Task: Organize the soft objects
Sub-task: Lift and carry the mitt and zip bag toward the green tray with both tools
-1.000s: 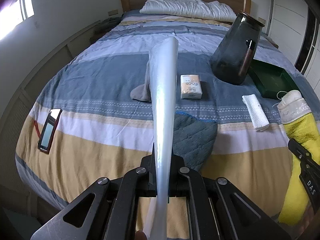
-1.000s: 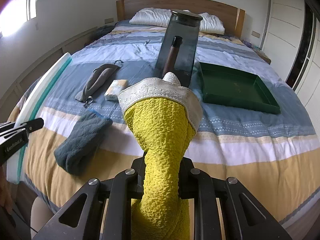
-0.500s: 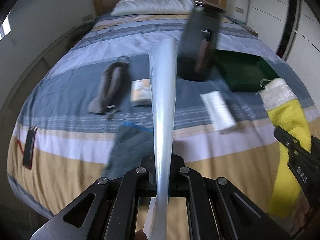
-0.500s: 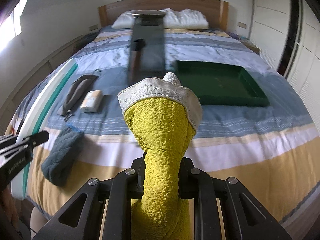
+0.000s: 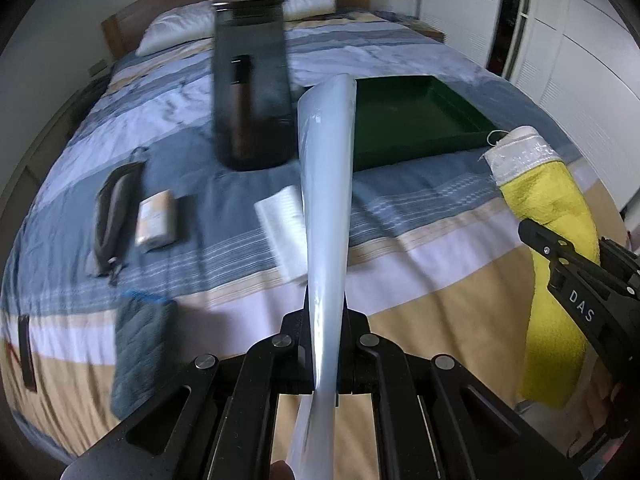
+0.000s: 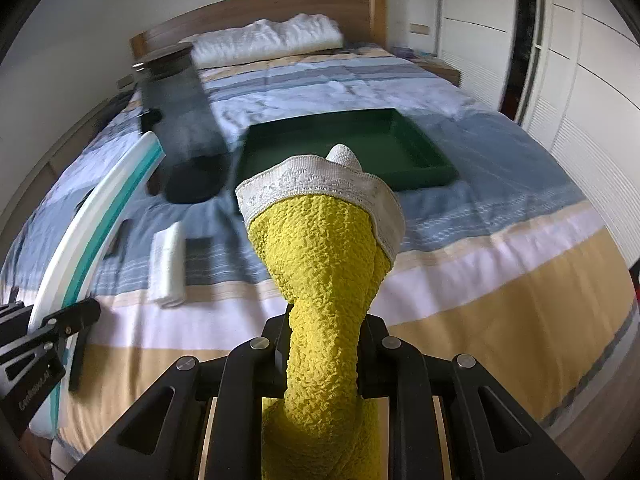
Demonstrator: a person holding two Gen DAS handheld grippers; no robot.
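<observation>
The left claw (image 5: 326, 344) is pressed together on a thin white plastic packet (image 5: 326, 184), which arcs up toward twelve o'clock: light, slick, floppy, so a pinch low on its edge suits it. The right claw (image 6: 324, 344) pinches a bunched yellow towel (image 6: 324, 264) with a white trim; it is soft, grippy and likely to sag, best held at its gathered waist. A green tray (image 6: 432, 160) lies on the bed (image 6: 500, 280) at twelve o'clock, probably their destination.
</observation>
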